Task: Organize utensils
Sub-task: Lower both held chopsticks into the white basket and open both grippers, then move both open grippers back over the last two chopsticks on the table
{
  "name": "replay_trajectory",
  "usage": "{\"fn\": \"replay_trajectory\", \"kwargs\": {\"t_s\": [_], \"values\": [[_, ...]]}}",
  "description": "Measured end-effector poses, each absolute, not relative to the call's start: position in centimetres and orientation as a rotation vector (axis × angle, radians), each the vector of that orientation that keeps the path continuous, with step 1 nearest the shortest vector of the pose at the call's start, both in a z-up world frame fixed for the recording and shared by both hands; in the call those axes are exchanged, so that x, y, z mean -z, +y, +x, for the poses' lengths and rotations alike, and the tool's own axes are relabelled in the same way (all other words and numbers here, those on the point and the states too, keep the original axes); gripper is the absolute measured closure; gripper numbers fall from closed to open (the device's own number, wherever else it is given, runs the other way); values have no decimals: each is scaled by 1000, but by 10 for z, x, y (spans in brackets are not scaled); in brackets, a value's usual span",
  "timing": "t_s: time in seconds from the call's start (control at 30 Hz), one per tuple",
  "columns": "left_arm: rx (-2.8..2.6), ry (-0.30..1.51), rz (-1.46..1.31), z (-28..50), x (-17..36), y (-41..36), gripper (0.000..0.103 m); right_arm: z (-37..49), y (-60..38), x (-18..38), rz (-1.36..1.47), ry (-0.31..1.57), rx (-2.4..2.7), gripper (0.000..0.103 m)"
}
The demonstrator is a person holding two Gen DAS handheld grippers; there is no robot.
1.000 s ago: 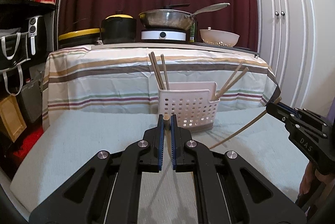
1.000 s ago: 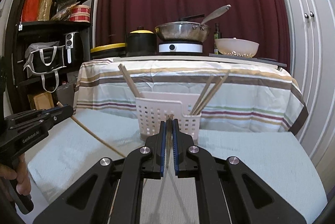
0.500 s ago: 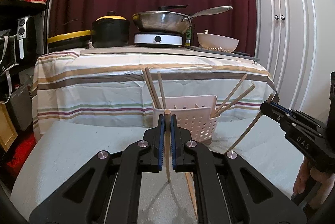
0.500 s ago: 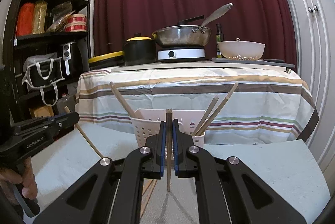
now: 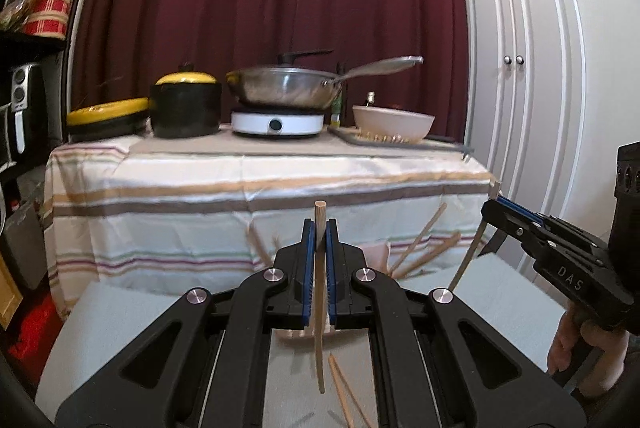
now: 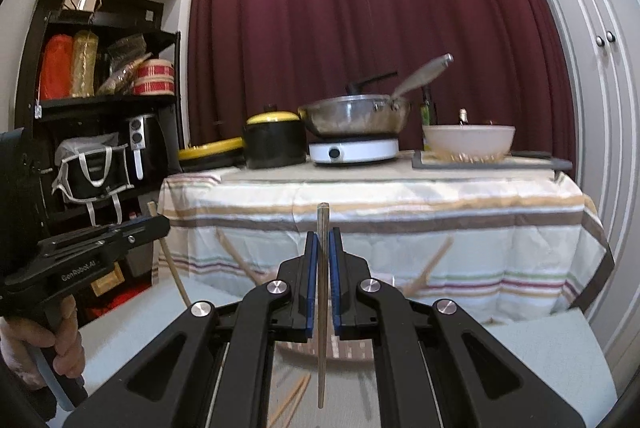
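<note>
Two grippers: each one carries a single wooden chopstick, both raised above the pale worktop (image 5: 120, 328).
Left gripper (image 5: 319, 260): jaws closed tight on a chopstick (image 5: 319, 292) that stands nearly upright, its blunt top above the blue pads and its thin end hanging below them, clear of the worktop.
Right gripper (image 6: 323, 268): jaws likewise clamped on a chopstick (image 6: 322, 308), upright, tip pointing down and off the surface.
Cross views: the right gripper shows at the right edge of the left camera, the left gripper at the left edge of the right camera, each with a hand (image 6: 44, 344) on its grip.
Utensil basket (image 5: 376, 252): pale, mostly hidden behind the jaws; several chopsticks (image 5: 424, 248) lean out of it to either side.
Loose chopsticks (image 5: 344, 392): a pair lies flat on the worktop below the grippers.
Background: a striped-cloth table (image 6: 400, 220) with a pan (image 6: 356, 115), a black pot (image 6: 276, 143) and a bowl (image 6: 468, 141).
</note>
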State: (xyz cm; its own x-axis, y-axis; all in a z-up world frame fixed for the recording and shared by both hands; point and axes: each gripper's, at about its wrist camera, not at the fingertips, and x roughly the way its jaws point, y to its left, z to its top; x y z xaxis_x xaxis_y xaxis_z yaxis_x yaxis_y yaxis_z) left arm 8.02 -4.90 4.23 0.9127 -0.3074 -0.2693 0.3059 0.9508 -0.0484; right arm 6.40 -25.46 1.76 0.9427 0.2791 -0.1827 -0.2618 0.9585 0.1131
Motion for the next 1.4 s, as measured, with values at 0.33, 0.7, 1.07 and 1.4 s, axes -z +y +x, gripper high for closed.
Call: {"fn": "replay_trajectory", "kwargs": {"t_s": [0.33,0.7,1.07,1.4], "values": [[325,180,-22,122,-96,-61,97,97,-258,-68,60,70,-263,96],[246,122,-16,182,-99,-74,97,147,-265,-66,53,57,-218,96],[204,143,-17,220,-72,-78,97,184,-266,-37,53,112,-198,96],[204,235,-36,217,-48,-77,63,176,-260,-24,52,176,-202,78]]}}
